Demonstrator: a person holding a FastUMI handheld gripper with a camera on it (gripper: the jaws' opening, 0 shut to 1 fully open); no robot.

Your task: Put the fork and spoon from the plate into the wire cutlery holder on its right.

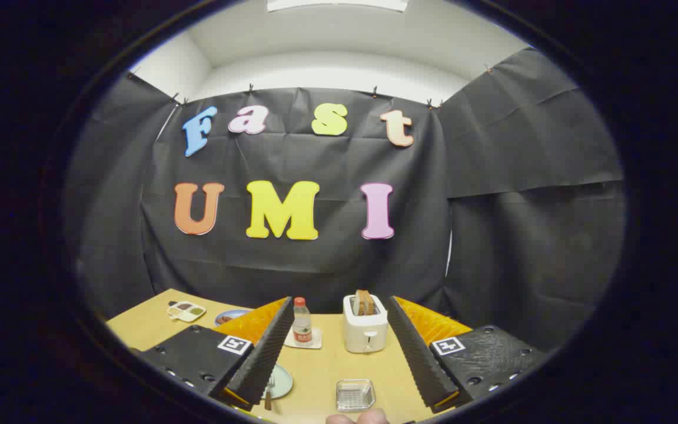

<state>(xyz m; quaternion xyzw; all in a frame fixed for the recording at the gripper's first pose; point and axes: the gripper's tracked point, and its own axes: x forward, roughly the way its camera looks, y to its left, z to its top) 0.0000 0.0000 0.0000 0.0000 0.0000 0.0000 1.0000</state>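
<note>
A pale green plate lies on the wooden table, partly hidden behind my left finger. A fork with a dark handle rests on the plate's edge; the spoon is hidden or too small to tell. To the plate's right stands the small wire cutlery holder, and nothing shows inside it. My gripper hangs above the table, open wide, with nothing between its fingers. The holder sits between the two fingers, nearer the right finger.
A white toaster with bread in its slot stands beyond the fingers. A small bottle on a white coaster stands to its left. A tray and a blue plate lie at the far left. A person's fingertips show below the holder.
</note>
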